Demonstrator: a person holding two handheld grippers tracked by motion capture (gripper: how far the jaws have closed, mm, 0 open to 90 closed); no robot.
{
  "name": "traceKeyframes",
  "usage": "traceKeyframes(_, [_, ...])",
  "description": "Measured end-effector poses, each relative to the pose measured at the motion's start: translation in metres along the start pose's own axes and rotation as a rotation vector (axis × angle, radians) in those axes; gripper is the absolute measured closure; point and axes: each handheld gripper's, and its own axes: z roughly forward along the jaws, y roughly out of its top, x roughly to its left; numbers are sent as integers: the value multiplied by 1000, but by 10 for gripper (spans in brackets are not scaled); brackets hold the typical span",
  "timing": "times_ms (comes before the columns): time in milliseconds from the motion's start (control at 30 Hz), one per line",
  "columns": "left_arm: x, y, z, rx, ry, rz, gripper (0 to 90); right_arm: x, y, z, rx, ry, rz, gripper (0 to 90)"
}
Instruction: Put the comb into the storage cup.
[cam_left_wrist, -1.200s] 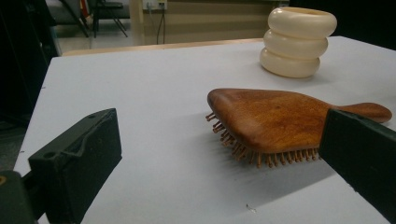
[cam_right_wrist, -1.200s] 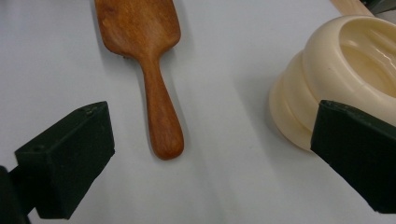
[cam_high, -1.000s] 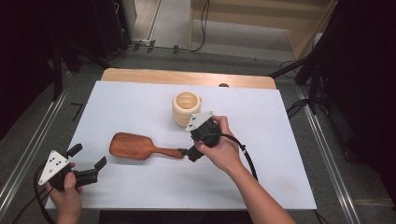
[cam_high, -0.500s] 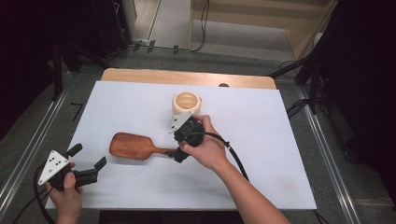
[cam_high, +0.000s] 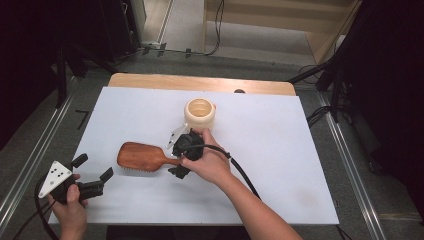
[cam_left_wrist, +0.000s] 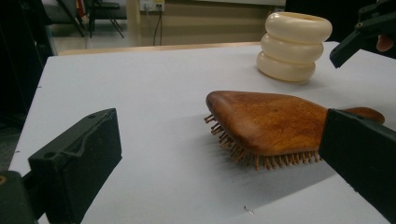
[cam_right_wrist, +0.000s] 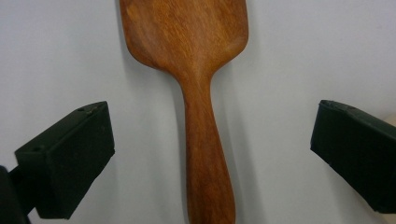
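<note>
My right gripper (cam_high: 179, 156) hangs over the handle of the wooden hairbrush (cam_high: 141, 156), jaws spread wide, one on each side of the handle, neither touching it. The hairbrush lies bristles down on the white counter (cam_high: 280, 150), left of centre, its handle pointing toward my right hand (cam_high: 210, 162). A cream ribbed cup (cam_high: 200, 114) stands just behind it. My left gripper (cam_high: 92, 175) rests at the counter's near left corner, jaws wide apart, holding nothing.
</note>
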Motion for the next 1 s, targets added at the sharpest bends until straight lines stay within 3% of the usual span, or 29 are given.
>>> traceKeyframes(267, [0,0,0,2,-2,1,0,2,5,12,48,11,12,0])
traceKeyframes(300, [0,0,1,3,-3,0,0,1,6,14,42,17,-5,0])
traceKeyframes(400, [0,0,1,4,-3,3,0,3,7,18,63,17,15,0])
traceKeyframes(533, [0,0,1,3,-8,2,0,3,9,22,73,28,-4,0])
traceKeyframes(567, [0,0,1,3,-8,1,0,4,9,23,77,16,-8,114])
traceKeyframes(600, [0,1,1,2,-7,1,0,4,9,24,78,12,-6,145])
traceKeyframes(733, [0,1,2,5,-7,3,0,4,10,27,84,13,1,153])
traceKeyframes(1000, [1,1,2,1,-10,-2,0,7,14,36,105,3,7,280])
